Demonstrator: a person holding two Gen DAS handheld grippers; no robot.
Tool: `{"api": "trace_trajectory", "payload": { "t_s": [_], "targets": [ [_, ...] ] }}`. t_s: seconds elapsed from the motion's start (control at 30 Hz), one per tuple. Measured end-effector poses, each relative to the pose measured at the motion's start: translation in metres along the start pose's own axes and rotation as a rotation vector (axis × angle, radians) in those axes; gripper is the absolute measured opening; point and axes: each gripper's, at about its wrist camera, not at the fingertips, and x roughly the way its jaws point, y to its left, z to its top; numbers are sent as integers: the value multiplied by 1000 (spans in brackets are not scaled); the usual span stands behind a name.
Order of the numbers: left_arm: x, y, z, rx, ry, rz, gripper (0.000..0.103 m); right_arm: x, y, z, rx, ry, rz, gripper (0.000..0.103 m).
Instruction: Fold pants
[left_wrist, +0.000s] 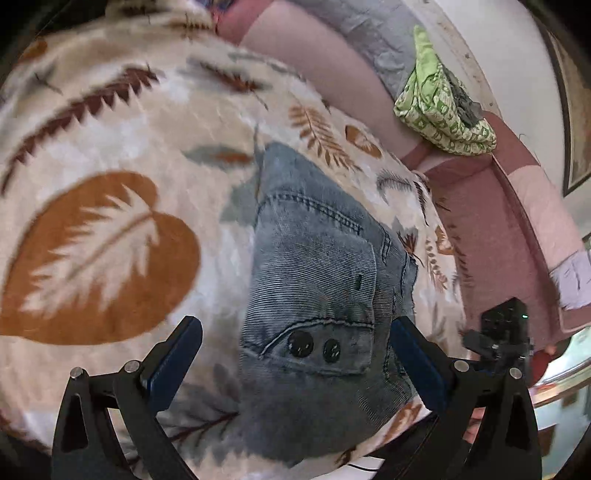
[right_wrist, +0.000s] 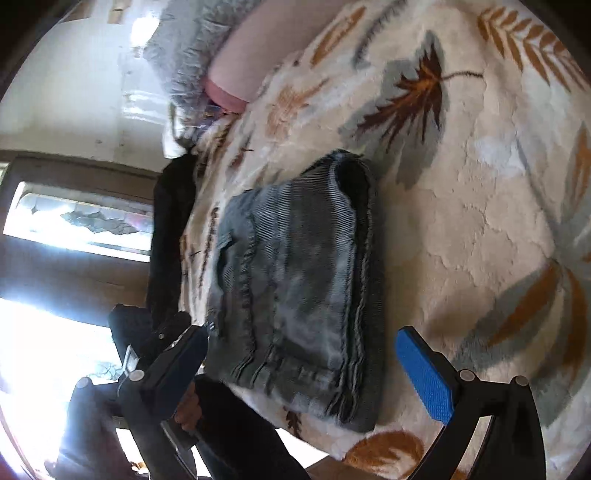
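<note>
The jeans (left_wrist: 317, 295) are lying folded into a thick, compact stack on the leaf-patterned blanket (left_wrist: 110, 155), so the folding is looking all but finished. Both the left tongs (left_wrist: 295, 354) and right tongs (right_wrist: 303, 365) are hovering above, spread wide, gripping nothing.

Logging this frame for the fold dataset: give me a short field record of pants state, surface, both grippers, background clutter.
pants: grey-blue jeans, folded into a compact stack, layered edges visible in right wrist view
surface: leaf-print fleece blanket
left gripper: open, jaws straddling the jeans, not gripping
right gripper: open, holding nothing
clutter: green patterned cloth on the pink sofa edge, apart from the jeans
</note>
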Motion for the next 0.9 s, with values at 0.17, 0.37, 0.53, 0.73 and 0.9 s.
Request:
{"api": "trace_trajectory", "payload": {
  "t_s": [0.17, 0.37, 0.53, 0.73, 0.9],
  "targets": [
    [18, -7, 7, 6, 65, -55, 101, 25, -9, 14, 86, 51, 36, 103],
    [32, -5, 23, -25, 97, -104, 101, 34, -4, 24, 90, 70, -21, 101],
    [36, -2, 26, -31, 91, -116, 94, 40, 0, 26, 71, 66, -85, 87],
    [39, -7, 26, 35, 95, 12, 64, 38, -4, 25, 48, 63, -176, 44],
    [36, -14, 23, 104, 76, 97, 46, 35, 9, 20, -23, 33, -214, 25]
  ]
}}
